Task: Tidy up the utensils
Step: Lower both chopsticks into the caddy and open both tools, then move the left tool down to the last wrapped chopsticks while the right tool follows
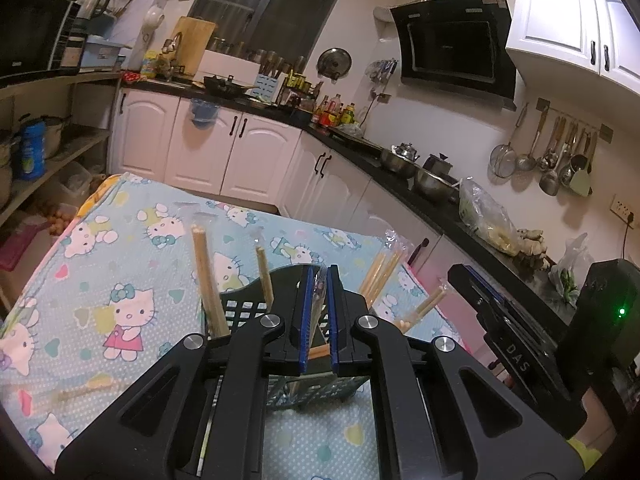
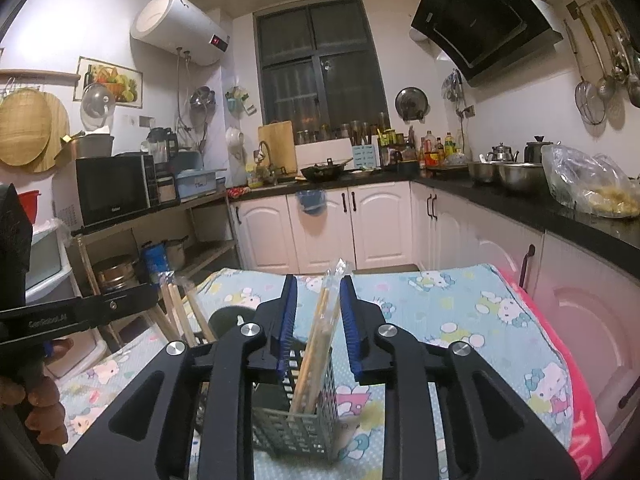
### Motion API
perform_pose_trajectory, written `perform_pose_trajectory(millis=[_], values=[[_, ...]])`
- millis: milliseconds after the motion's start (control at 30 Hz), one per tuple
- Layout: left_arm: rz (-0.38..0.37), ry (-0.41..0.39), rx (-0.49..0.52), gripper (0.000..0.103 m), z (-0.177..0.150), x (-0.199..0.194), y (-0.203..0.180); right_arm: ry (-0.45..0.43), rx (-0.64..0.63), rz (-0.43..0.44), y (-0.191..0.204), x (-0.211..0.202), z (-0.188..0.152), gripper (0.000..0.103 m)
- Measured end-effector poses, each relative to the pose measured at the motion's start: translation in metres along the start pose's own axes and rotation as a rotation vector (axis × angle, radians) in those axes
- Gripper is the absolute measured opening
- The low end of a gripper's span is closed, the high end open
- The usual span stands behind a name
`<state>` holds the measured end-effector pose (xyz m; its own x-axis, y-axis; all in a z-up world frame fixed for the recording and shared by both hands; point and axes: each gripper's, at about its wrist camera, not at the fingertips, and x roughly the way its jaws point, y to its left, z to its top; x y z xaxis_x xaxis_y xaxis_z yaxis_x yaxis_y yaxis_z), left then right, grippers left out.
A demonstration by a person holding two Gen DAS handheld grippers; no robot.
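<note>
A black and grey perforated utensil caddy (image 1: 240,308) (image 2: 296,420) stands on the Hello Kitty tablecloth (image 1: 120,260). Several wrapped pairs of wooden chopsticks (image 1: 206,276) stand upright in it. My left gripper (image 1: 319,280) is just above the caddy, its blue pads nearly closed on a plastic-wrapped chopstick pair (image 1: 318,300). My right gripper (image 2: 319,292) is over the grey compartment, jaws apart around a wrapped chopstick pair (image 2: 320,336) that stands in it without touching either pad. The right gripper also shows at the right of the left wrist view (image 1: 500,320).
A loose chopstick pair (image 1: 80,390) lies on the cloth at the left. Black countertops (image 2: 560,208) with pots, bowls and bagged food run along the right and back. Shelves with a microwave (image 2: 116,188) stand to the left. A pink cloth edge (image 2: 576,380) marks the table's right side.
</note>
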<state>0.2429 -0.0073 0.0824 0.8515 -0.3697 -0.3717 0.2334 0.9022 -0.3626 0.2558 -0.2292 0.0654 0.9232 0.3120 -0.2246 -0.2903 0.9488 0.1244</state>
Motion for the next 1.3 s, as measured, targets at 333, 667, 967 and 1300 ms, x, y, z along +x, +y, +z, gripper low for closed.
perform_pose_trajectory(millis=[333,667,967,1300], values=[[0.011,0.029,-0.023,0.026,-0.009,-0.006,0.004,0.044,0.001,0.007,0.003,-0.010,-0.003,0.034],[0.015,0.060,-0.033,0.046,-0.020,-0.015,0.007,0.071,0.003,0.007,0.007,-0.025,-0.011,0.044],[0.035,0.059,-0.023,0.066,-0.032,-0.026,0.006,0.098,0.018,0.004,0.003,-0.040,-0.021,0.050],[0.049,0.061,-0.013,0.088,-0.047,-0.039,0.006,0.130,0.041,0.004,-0.001,-0.058,-0.031,0.057]])
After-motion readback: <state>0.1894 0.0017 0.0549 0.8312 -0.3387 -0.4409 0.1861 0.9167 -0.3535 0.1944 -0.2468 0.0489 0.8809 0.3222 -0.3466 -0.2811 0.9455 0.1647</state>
